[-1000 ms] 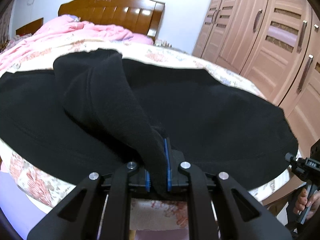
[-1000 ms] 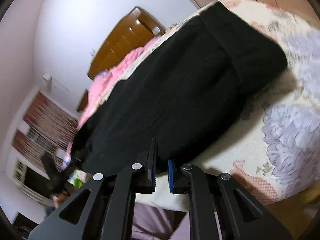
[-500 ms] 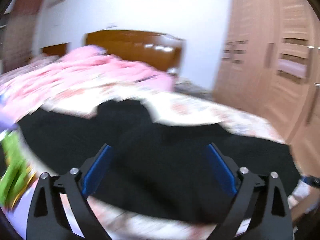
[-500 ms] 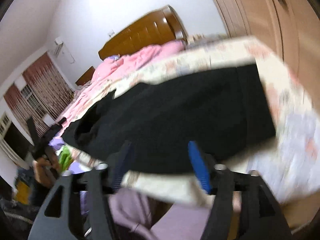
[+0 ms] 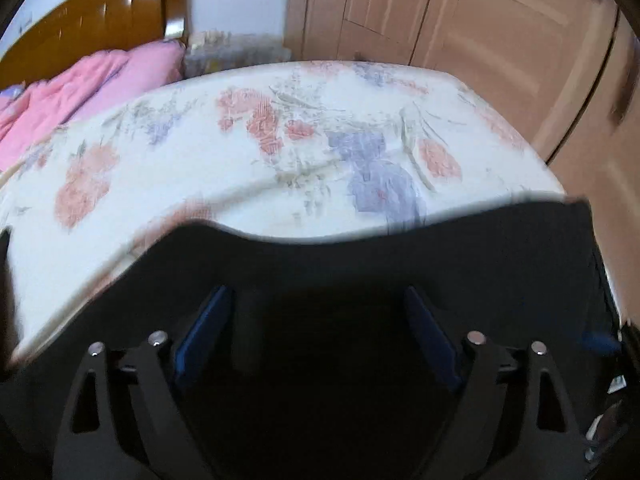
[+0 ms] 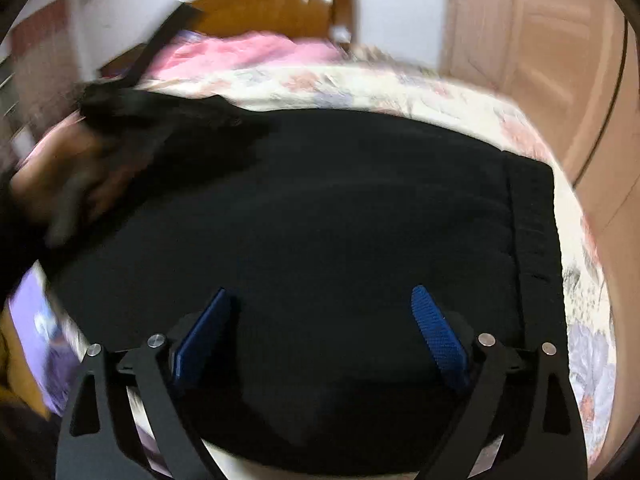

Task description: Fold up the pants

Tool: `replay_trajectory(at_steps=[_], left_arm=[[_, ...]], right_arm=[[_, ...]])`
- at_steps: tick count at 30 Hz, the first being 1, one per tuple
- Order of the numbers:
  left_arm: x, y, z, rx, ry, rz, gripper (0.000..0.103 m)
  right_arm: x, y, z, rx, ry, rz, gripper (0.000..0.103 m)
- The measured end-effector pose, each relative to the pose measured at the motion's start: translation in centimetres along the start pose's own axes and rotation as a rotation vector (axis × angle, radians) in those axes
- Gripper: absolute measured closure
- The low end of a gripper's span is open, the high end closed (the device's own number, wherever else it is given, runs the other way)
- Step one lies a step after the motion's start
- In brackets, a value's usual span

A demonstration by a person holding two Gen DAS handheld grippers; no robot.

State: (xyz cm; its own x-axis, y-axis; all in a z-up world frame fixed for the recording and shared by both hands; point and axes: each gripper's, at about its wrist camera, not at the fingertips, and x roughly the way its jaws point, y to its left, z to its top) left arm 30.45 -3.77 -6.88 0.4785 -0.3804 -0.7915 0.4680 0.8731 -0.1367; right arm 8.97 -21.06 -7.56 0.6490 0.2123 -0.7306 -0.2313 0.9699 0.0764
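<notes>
The black pants [image 6: 320, 208] lie spread flat on the floral bedspread [image 6: 420, 88], waistband [image 6: 532, 240] to the right. My right gripper [image 6: 320, 320] is open and empty just above the near part of the pants. In the left wrist view the pants [image 5: 360, 264] fill the lower half, their far edge running across the floral bedspread [image 5: 280, 140]. My left gripper [image 5: 316, 320] is open and empty over the black cloth. The other hand-held gripper [image 6: 120, 92] shows blurred at the left in the right wrist view.
A pink quilt [image 5: 80, 84] lies at the head of the bed by the wooden headboard [image 5: 92, 24]. Wooden wardrobe doors [image 5: 480, 28] stand right of the bed. The bed edge drops off at the right [image 5: 540, 160].
My left gripper let go of the pant fold and opened. My right gripper also opened. Both grippers moved and now look across the flat pants.
</notes>
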Motion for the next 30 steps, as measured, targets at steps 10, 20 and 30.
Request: replay_trajectory(at_steps=[10,20,30], left_arm=[[0.6,-1.5,0.5,0.056,-0.016,0.080,0.003],[-0.4,-7.4,2.7,0.128,-0.060,0.073,0.003],[-3.0,-4.1,0.5,0.089,-0.132,0.123,0.002]], right_arm=[[-0.9,-1.5,-1.4,-0.026,-0.022,0.042,0.013],[1.4,-2.5,0.9,0.028,-0.007,-0.051,0.010],[0.6,-3.3,1.6,0.030,-0.009,-0.063,0.010]])
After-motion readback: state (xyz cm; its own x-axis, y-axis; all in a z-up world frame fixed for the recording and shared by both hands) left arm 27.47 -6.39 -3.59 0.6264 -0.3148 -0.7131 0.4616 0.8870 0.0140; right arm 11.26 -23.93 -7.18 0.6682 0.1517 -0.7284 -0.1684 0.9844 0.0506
